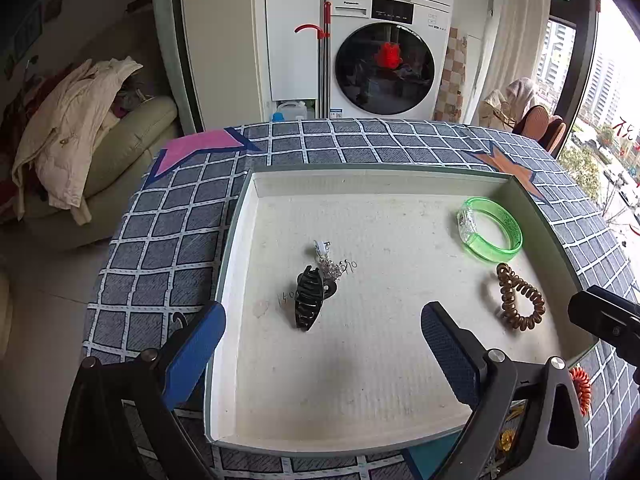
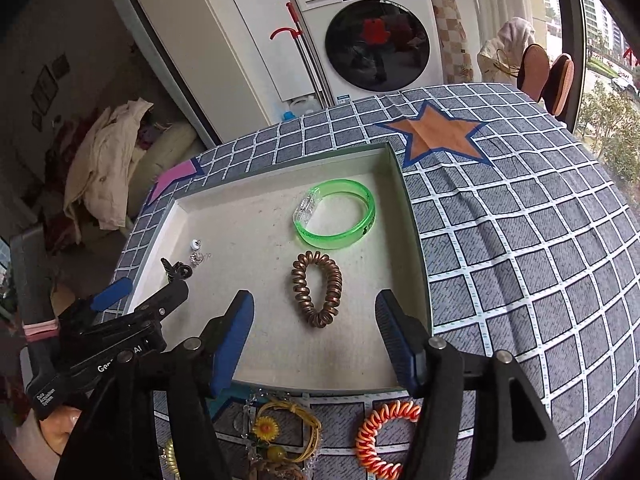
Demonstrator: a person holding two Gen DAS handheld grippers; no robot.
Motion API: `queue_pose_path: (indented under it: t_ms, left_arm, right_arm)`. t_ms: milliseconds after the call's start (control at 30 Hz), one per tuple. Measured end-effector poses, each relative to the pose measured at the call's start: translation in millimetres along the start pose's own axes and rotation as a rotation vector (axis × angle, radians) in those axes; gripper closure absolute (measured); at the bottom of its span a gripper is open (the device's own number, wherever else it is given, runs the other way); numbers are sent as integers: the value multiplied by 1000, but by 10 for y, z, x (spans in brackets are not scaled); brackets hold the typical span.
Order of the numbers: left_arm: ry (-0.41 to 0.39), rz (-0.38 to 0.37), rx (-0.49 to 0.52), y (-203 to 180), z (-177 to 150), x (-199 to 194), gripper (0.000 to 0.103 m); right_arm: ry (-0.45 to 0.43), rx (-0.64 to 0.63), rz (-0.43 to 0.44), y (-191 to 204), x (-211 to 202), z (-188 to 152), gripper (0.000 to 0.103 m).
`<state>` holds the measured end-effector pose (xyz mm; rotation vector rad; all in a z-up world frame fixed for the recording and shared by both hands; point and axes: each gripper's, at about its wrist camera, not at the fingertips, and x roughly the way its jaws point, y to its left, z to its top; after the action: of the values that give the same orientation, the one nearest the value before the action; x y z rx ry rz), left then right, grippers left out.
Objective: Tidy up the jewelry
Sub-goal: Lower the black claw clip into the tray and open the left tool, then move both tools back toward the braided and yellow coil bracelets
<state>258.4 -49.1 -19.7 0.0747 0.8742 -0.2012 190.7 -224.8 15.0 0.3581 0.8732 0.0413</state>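
1. The landmark was the shallow white cardboard tray (image 2: 394,176) resting on the grid-patterned surface (image 2: 520,240).
2. Inside the tray lay four items: a black plastic claw hair clip (image 1: 307,298), a small silver trinket cluster (image 1: 330,266) touching the clip's far end, a translucent green plastic bangle (image 2: 335,214) near the tray's far right corner, and a bronze spiral hair tie (image 2: 317,288) just nearer than the bangle.
3. The left tool (image 1: 324,360) stood spread wide with nothing between its blue pads; the clip lay just beyond it, apart from both pads.
4. The right tool (image 2: 316,344) was likewise spread and empty, the bronze tie lying just ahead of its gap, untouched.
5. Outside the tray, beside its near wall, remained an orange-and-white spiral hair tie (image 2: 382,440) and a yellow cord piece with a sunflower charm (image 2: 280,428).
6. Judgement: both remaining items lay below and behind the right tool's tips, so the right hand was nearer.
7. The orange tie formed a loop with no clear long axis; the yellow piece's axis could not be determined.
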Motion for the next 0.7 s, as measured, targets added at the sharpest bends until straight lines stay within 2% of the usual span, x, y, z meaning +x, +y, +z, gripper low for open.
queue_pose_path:
  t_ms: [100,200,267,467,500,700]
  left_arm:
    - [-27,6,11,-6,6,-129,0]
    - [-53,9,28,5,-17,-279,0]
    - [-66,3,34,28,-51,-383,0]
    - [-37,-52,25,146,-253,-588,0]
    - [-30,-55,25,162,-299,-615,0]
    - [-29,-26,43,200,-622,-803,0]
  right_arm:
    - [-7,4,5,-13,-84,-34,32]
    - [-24,10,19,-27,-192,-74,23]
    - [-38,11,30,-30,-268,-108,22]
    - [-76,31,55,-72,-506,-256,10]
    - [-84,34,61,-80,-546,-284,0]
    - [-125,39,63,-135,-775,-466,0]
